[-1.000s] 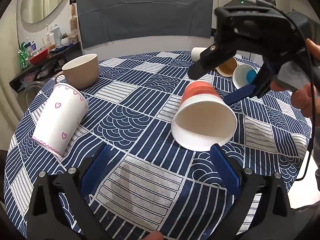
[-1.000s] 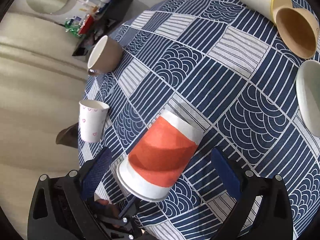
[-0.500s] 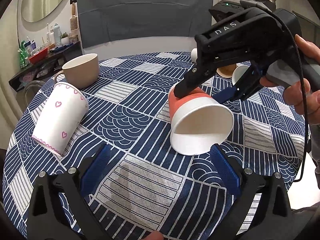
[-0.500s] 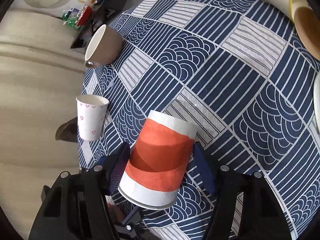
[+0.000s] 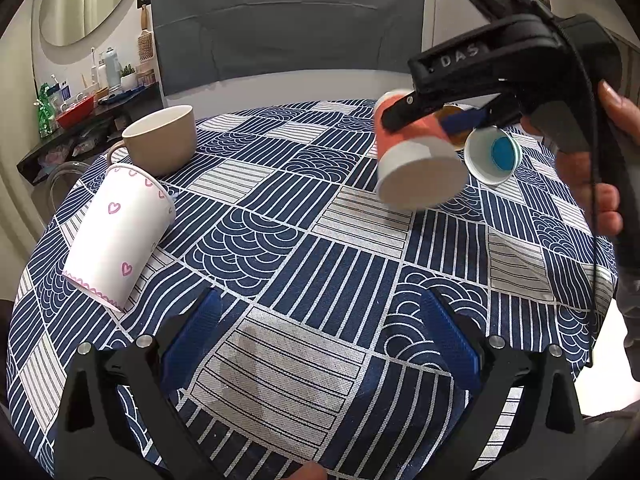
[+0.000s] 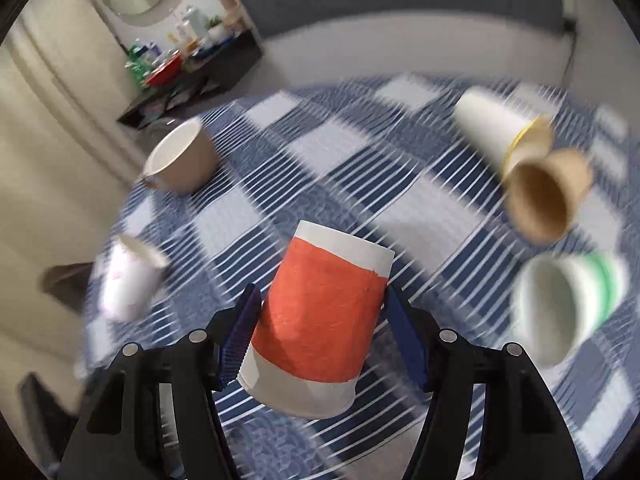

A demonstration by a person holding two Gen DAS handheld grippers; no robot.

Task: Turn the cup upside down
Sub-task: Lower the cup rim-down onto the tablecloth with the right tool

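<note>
Above the patterned tablecloth [image 5: 320, 248], the right gripper [image 6: 320, 312] pinches the red-and-white paper cup [image 6: 320, 320] by its sides, blue pads pressed against it, the cup lifted off the table and tilted with its mouth facing down toward the cloth. Nearer the table edge, the left gripper [image 5: 320, 344] hangs with its fingers spread wide, holding nothing.

R gripper [image 6: 320, 320] jaws clamped, raised; L gripper [image 5: 320, 332] jaws spread, low.
</note>
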